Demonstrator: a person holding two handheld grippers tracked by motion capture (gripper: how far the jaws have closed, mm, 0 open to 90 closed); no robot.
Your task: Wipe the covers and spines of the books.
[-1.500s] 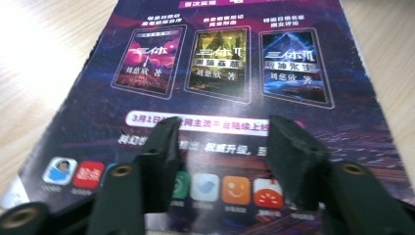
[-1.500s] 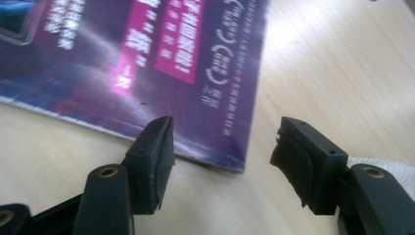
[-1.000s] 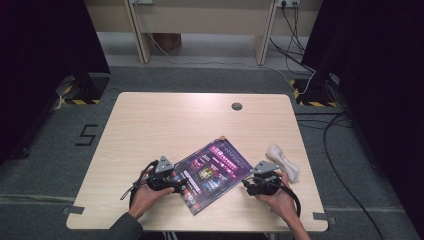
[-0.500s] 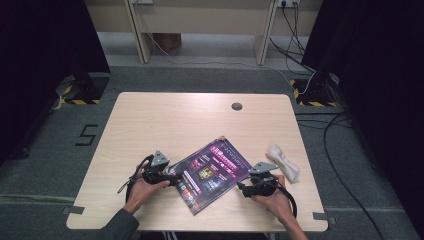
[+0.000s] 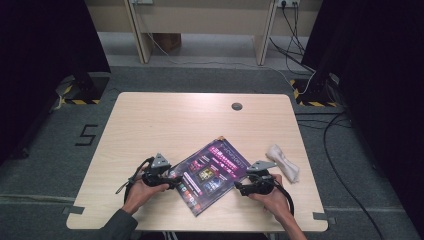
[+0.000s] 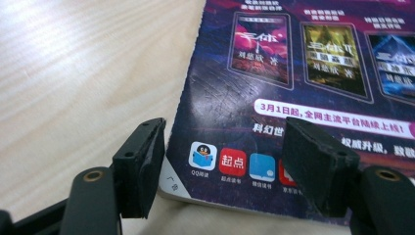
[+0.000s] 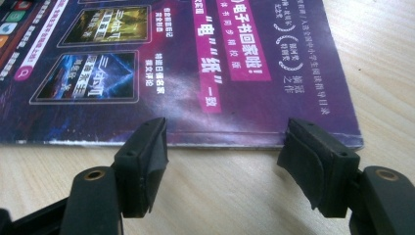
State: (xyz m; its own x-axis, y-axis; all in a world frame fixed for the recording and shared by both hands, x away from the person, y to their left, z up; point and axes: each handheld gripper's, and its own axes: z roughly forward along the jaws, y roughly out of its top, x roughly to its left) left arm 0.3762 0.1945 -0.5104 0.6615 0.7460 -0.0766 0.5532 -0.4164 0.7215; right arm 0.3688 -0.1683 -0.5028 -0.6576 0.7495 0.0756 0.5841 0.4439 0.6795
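Note:
A purple magazine point(image 5: 212, 172) lies flat and askew on the wooden table point(image 5: 200, 120). My left gripper point(image 5: 173, 181) is at its left near corner. In the left gripper view the gripper point(image 6: 225, 132) is open and its jaws have just been closing. One jaw rests on the wood beside the edge, the other over the cover point(image 6: 303, 63), with the corner between them and no pad pressing it. My right gripper point(image 5: 239, 188) is at the magazine's right side. It point(image 7: 225, 129) stands open, just short of the magazine's edge point(image 7: 220, 139).
A crumpled white cloth point(image 5: 283, 162) lies on the table right of the magazine, close to the right hand. A round cable grommet point(image 5: 236, 106) sits near the far edge. Cables and yellow-black floor tape lie beyond the table.
The right gripper has edged slightly left toward the magazine. The left hand has barely shifted. The magazine and cloth lie as before.

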